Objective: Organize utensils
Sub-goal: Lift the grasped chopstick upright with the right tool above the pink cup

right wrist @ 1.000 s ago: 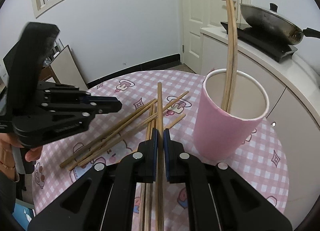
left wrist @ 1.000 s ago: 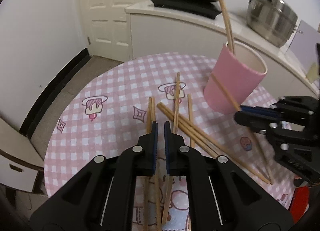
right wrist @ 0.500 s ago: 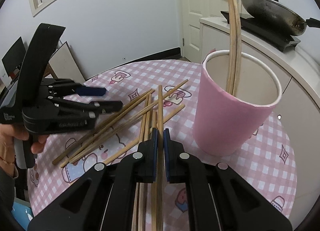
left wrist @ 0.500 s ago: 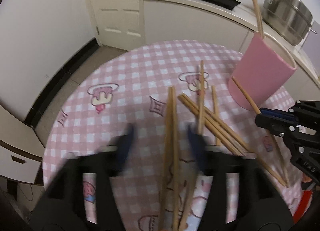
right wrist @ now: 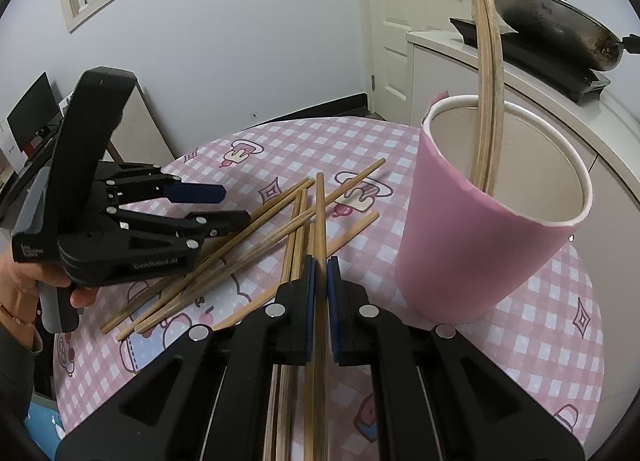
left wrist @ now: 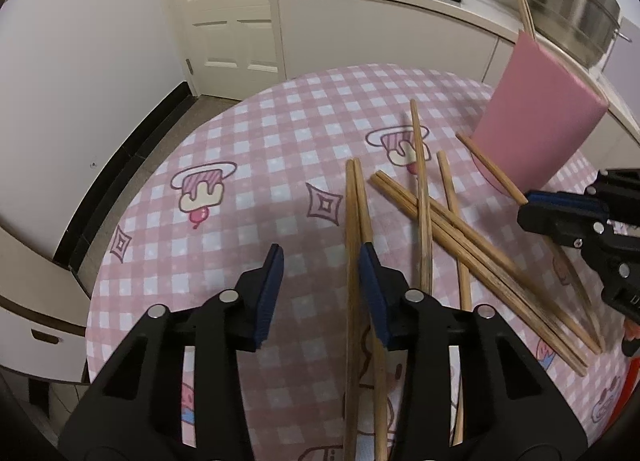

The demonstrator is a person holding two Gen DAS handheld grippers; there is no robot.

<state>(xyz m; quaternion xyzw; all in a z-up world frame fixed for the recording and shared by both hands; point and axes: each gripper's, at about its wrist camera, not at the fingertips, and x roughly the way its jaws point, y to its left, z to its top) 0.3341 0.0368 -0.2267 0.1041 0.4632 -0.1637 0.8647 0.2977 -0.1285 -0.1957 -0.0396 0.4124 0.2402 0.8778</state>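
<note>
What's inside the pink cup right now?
Two wooden chopsticks stand in the pink cup, leaning on its far inner wall and sticking out well above the rim. The near wall hides the cup's bottom, so anything lying there can't be seen.

Loose chopsticks [right wrist: 240, 237] are lying on the table [right wrist: 560, 341] left of and ahead of the right claw [right wrist: 319, 261], the cup [right wrist: 480, 229] standing to its right, holding two chopsticks [right wrist: 486, 73].
</note>
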